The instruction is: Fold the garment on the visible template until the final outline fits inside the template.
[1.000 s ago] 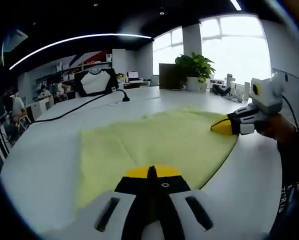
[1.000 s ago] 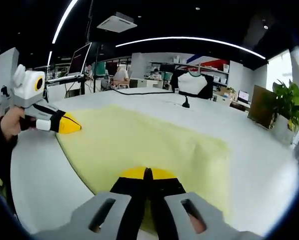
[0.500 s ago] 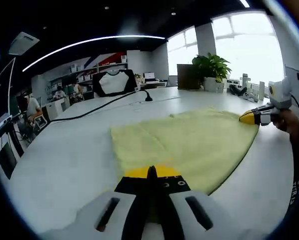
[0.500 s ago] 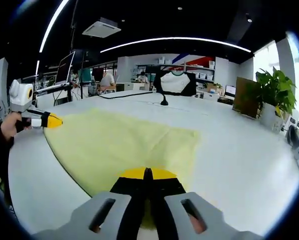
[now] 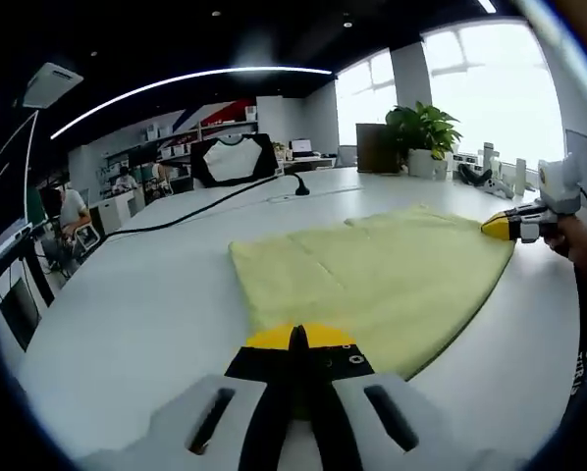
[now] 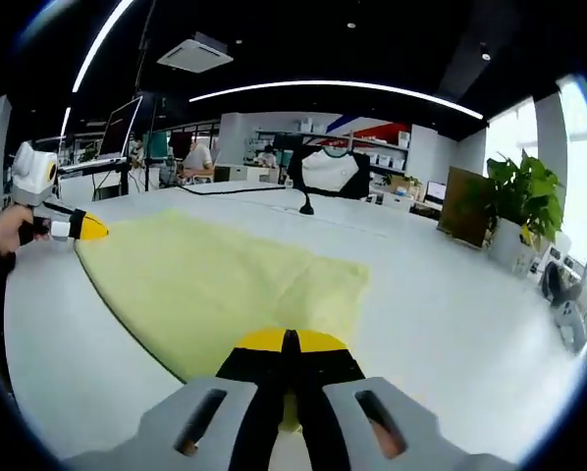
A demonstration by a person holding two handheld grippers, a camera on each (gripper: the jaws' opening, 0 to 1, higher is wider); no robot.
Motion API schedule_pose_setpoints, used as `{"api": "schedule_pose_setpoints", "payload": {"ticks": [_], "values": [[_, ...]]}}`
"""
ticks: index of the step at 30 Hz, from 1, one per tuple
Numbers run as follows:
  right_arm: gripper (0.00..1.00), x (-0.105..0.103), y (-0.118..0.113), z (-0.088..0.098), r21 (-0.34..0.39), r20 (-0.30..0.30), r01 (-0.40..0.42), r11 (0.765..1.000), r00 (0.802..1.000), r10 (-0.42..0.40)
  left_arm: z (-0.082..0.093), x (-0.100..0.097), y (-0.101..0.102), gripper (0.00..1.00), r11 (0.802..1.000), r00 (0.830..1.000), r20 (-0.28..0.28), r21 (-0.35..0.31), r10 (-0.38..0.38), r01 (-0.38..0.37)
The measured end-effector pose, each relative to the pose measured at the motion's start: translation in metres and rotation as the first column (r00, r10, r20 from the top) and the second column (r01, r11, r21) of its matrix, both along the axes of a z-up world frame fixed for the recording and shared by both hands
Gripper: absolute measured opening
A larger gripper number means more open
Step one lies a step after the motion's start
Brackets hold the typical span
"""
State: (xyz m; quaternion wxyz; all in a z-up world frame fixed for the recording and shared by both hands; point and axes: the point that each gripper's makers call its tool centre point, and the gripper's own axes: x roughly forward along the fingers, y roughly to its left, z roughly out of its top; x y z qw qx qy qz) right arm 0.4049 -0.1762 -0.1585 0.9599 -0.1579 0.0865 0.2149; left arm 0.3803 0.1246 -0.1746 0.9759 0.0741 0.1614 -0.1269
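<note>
Both my grippers pinching the yellow garment on the white worktop.

My left gripper [image 5: 298, 339] and right gripper [image 6: 290, 339] are each clenched on a near-edge corner of the garment [image 5: 372, 280], which lies stretched between them, flat across the worktop [image 5: 127, 314], its far hem toward a black cable [image 5: 190, 211].

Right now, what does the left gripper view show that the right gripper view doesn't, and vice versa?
Left gripper view: the right claw, held in a hand, at the far corner of the yellow garment. Right gripper view: the left claw at the garment's opposite corner, with a monitor behind it. Shared: the garment spread on the white table, the potted plant, the black cable, and each view's own claw shut on the garment's near edge.
</note>
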Motion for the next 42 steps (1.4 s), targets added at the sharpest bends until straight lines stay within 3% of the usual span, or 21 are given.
{"api": "schedule_pose_setpoints", "payload": {"ticks": [1, 2, 5, 9, 10, 16, 19, 22, 24, 25, 26, 29, 35, 38, 42], "values": [[0.0, -0.005, -0.002, 0.005, 0.008, 0.016, 0.018, 1.0, 1.0, -0.018, 0.017, -0.001, 0.003, 0.01, 0.999, 0.996, 0.08, -0.03, 0.029, -0.026], [0.0, -0.009, -0.009, 0.009, 0.041, 0.005, 0.054, 0.998, 0.999, -0.054, 0.024, -0.004, 0.003, 0.01, 0.999, 0.995, 0.098, -0.049, 0.023, -0.018], [0.0, -0.016, -0.02, 0.029, 0.128, 0.009, 0.06, 0.99, 0.998, -0.061, 0.054, -0.022, 0.014, 0.01, 0.997, 0.984, 0.169, -0.068, 0.048, -0.037], [0.0, -0.03, -0.038, 0.049, 0.149, 0.025, 0.087, 0.985, 0.996, -0.091, 0.08, -0.042, 0.03, 0.07, 0.99, 0.976, 0.198, -0.126, 0.09, -0.066], [0.0, -0.031, -0.04, 0.05, 0.15, 0.026, 0.089, 0.985, 0.995, -0.094, 0.09, -0.046, 0.037, 0.09, 0.981, 0.969, 0.21, -0.169, 0.129, -0.094], [0.0, -0.049, -0.058, 0.071, 0.154, 0.044, 0.136, 0.979, 0.988, -0.145, 0.12, -0.07, 0.055, 0.14, 0.981, 0.95, 0.271, -0.162, 0.153, -0.111], [0.0, -0.059, -0.064, 0.078, 0.159, 0.052, 0.141, 0.977, 0.987, -0.151, 0.128, -0.079, 0.065, 0.31, 0.983, 0.94, 0.296, -0.126, 0.168, -0.137], [0.0, -0.064, -0.074, 0.084, 0.153, 0.059, 0.158, 0.975, 0.984, -0.169, 0.132, -0.088, 0.074, 0.49, 0.976, 0.934, 0.294, -0.138, 0.202, -0.168], [0.0, -0.067, -0.079, 0.088, 0.168, 0.057, 0.168, 0.971, 0.982, -0.18, 0.135, -0.091, 0.084, 0.65, 0.969, 0.926, 0.294, -0.14, 0.238, -0.204], [0.0, -0.068, -0.081, 0.089, 0.174, 0.058, 0.168, 0.97, 0.982, -0.18, 0.135, -0.094, 0.093, 0.71, 0.961, 0.915, 0.295, -0.106, 0.276, -0.256], [0.02, -0.069, -0.081, 0.09, 0.175, 0.059, 0.168, 0.97, 0.982, -0.181, 0.135, -0.096, 0.097, 0.76, 0.956, 0.909, 0.296, -0.083, 0.294, -0.282], [0.12, -0.071, -0.083, 0.092, 0.151, 0.061, 0.186, 0.971, 0.978, -0.197, 0.139, -0.1, 0.101, 0.97, 0.946, 0.9, 0.293, -0.121, 0.322, -0.299], [0.21, -0.076, -0.082, 0.102, 0.144, 0.09, 0.183, 0.973, 0.976, -0.197, 0.148, -0.108, 0.11, 1.0, 0.931, 0.883, 0.299, -0.15, 0.363, -0.332], [0.35, -0.076, -0.085, 0.104, 0.143, 0.105, 0.191, 0.971, 0.973, -0.207, 0.153, -0.108, 0.108, 1.0, 0.933, 0.884, 0.301, -0.156, 0.358, -0.325], [0.62, -0.071, -0.101, 0.108, 0.124, 0.127, 0.233, 0.965, 0.96, -0.248, 0.16, -0.107, 0.098, 1.0, 0.938, 0.89, 0.303, -0.183, 0.34, -0.296]]}}
